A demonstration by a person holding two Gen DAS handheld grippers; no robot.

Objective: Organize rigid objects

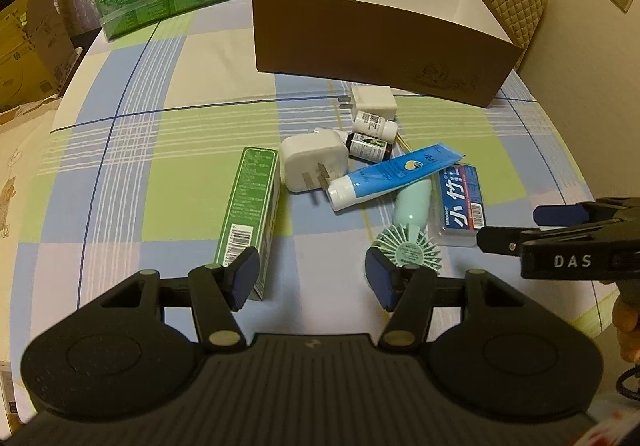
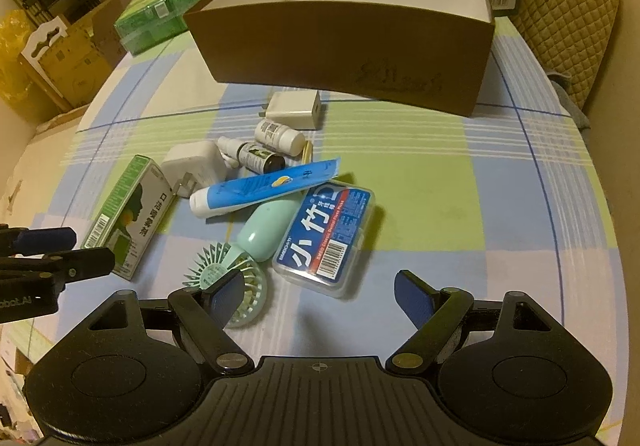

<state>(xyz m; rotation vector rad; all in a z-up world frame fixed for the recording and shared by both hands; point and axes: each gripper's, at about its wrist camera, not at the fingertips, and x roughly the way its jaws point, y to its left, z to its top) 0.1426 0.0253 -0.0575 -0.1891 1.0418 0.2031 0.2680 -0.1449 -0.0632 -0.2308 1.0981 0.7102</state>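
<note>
Nothing is sorted yet: the brown box (image 1: 384, 42) looks empty, the toiletries (image 2: 280, 190) lie scattered, and both tools, left tool (image 1: 312, 278) and right tool (image 2: 320, 296), gape empty.

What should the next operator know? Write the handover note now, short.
Left gripper: open, empty, over the cloth between the green carton and the mint handheld fan.
Right gripper: open, empty, just short of the floss-pick case.
Brown box: nothing visible inside.
Still in the pile: blue tube, two chargers, two small bottles.
Done: nothing boxed as far as visible. Left: everything.
</note>
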